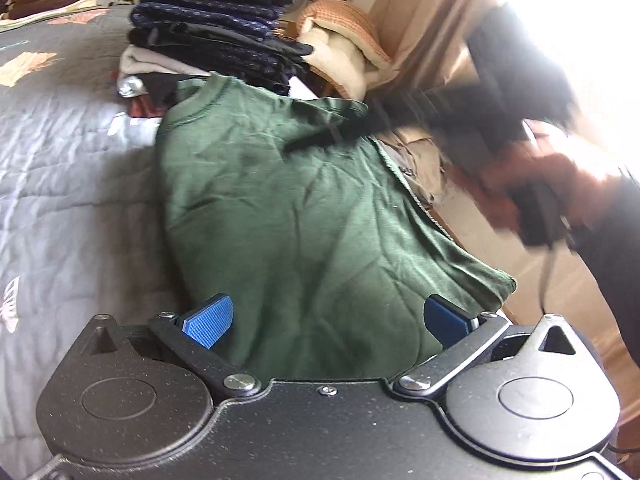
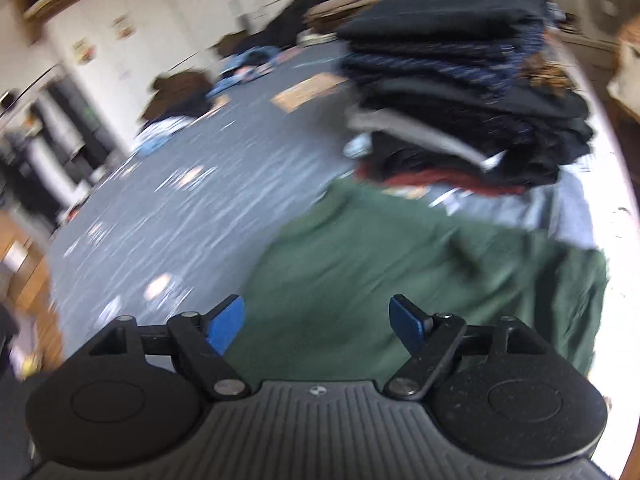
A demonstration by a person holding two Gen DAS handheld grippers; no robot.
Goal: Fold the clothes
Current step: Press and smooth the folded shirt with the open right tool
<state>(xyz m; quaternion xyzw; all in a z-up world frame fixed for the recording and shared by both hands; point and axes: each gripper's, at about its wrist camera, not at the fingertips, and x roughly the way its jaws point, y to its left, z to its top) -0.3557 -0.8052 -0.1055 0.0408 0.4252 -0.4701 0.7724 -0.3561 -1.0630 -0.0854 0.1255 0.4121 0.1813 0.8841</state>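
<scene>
Green sweatshirt [image 1: 304, 216] lay spread on the grey quilt [image 1: 60, 184], its collar end just in front of the tall stack of folded dark clothes [image 1: 216, 28], touching or nearly touching the bottom of that stack. My left gripper [image 1: 326, 322] hung over the hem end, the end farthest from the stack, with both blue pads standing wide apart and only flat green cloth showing between them; I had hold of nothing there. My right gripper [image 2: 316, 324] was over the same garment [image 2: 400, 264], on the side away from the stack [image 2: 464, 92], its jaws also well spread and empty, the picture from it smeared by blur. From the left camera I could see my right hand [image 1: 536, 196] wrapped around the black handle of that tool, off the quilt's edge on the stack's right side, with one black finger reaching over the sweatshirt's shoulder near the collar; whether it touched the cloth I could not tell. A sleeve end hung past the bed edge below that hand.
</scene>
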